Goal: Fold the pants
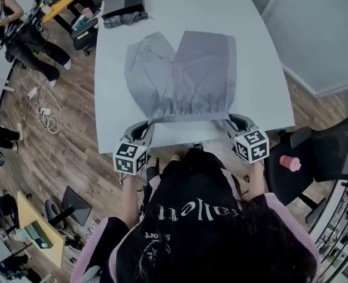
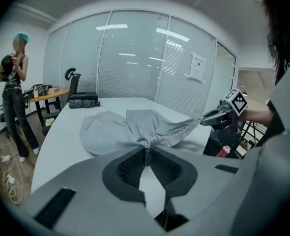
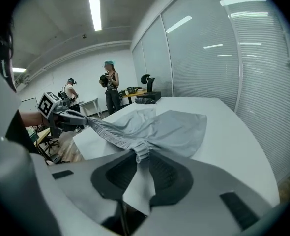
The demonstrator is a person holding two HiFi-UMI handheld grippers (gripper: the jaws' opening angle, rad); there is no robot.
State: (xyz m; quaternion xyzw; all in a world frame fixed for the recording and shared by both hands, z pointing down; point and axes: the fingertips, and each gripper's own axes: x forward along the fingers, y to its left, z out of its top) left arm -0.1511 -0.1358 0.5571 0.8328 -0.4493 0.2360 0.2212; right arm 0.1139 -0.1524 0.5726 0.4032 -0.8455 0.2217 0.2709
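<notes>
Grey pants [image 1: 186, 75] lie on the white table [image 1: 268, 58], legs pointing away from me and the gathered waistband [image 1: 189, 115] near the front edge. My left gripper [image 1: 147, 124] is shut on the waistband's left end and my right gripper [image 1: 233, 122] is shut on its right end. The band hangs stretched between them, raised off the table. In the left gripper view the cloth [image 2: 115, 127] bunches between the left gripper [image 2: 146, 154] pads, with the right gripper [image 2: 211, 118] across. In the right gripper view the right gripper [image 3: 140, 156] pinches the pants [image 3: 174, 124], and the left gripper [image 3: 73, 117] holds the other end.
A dark folded garment [image 1: 124, 19] lies at the table's far left corner. A black office chair [image 1: 333, 152] with a pink object [image 1: 290, 163] stands to my right. A person [image 1: 20, 34] stands by desks and floor cables at far left. A glass wall runs behind the table.
</notes>
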